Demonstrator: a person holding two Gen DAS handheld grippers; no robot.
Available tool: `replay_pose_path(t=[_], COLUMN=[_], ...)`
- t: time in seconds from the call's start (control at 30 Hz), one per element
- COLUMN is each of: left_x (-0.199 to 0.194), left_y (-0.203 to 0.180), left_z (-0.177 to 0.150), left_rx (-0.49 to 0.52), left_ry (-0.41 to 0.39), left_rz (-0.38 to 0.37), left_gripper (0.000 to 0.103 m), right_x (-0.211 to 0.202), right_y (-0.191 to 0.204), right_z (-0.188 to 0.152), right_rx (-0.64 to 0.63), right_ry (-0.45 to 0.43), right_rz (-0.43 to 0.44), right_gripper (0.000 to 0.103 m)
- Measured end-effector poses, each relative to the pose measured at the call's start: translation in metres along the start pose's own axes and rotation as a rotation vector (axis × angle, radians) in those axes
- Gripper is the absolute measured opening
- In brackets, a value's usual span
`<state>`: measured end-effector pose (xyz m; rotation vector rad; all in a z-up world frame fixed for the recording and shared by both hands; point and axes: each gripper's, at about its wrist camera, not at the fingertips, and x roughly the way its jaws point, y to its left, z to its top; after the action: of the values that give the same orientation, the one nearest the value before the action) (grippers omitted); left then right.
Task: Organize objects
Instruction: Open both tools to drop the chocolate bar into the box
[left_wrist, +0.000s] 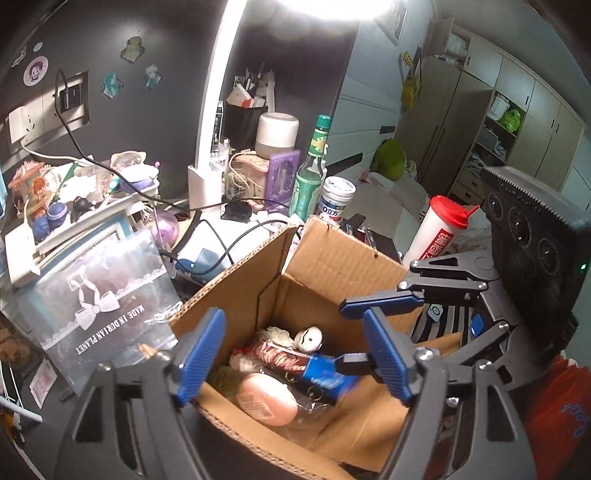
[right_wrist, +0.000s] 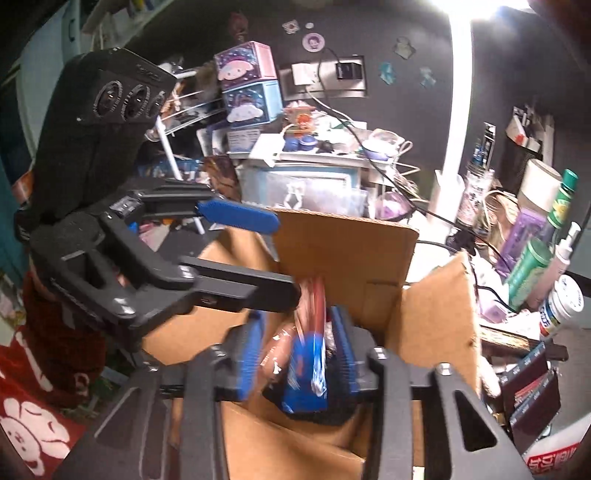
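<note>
Left gripper (left_wrist: 295, 354) hangs over the open cardboard box (left_wrist: 332, 258), fingers spread wide, nothing between them. Right gripper (right_wrist: 301, 356) reaches into the same box from the other side; its fingers look spread around a blue packet (right_wrist: 306, 373), though motion blur hides whether the pads actually touch it, so I can't tell if it's gripped. In the left wrist view the packet (left_wrist: 325, 373) sits at the lower right fingertip, smeared, label unreadable. Box contents: pink oval case (left_wrist: 267, 400), a white bell-like charm (left_wrist: 308, 338), and a pinkish bundle (left_wrist: 273, 354) I can't identify. Box bottom is partly hidden behind the gripper bodies. Beside the box: clear bag with a bow print (left_wrist: 107, 295), green bottle (left_wrist: 312, 173), red-capped bottle (left_wrist: 443, 229) partly behind the right gripper. Desk clutter beyond is too small to sort.
</note>
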<state>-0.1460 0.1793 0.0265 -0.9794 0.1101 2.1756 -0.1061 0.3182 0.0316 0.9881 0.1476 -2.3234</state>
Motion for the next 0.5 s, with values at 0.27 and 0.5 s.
replay_pose_path(t=[0.27, 0.5], left_x=[-0.022, -0.057], left_y=[0.000, 0.003], left_z=[-0.005, -0.025], left_rx=[-0.020, -0.064], left_ry=[-0.048, -0.116], left_rz=[0.062, 0.147], left_gripper=[0.086, 0.093], right_x=[-0.001, -0.005], right_y=[-0.002, 0.011], right_z=[-0.001, 0.003], right_rx=[0.008, -0.002], right_ry=[-0.009, -0.052], right_rz=[-0.007, -0.010], right_gripper=[0.045, 0.071])
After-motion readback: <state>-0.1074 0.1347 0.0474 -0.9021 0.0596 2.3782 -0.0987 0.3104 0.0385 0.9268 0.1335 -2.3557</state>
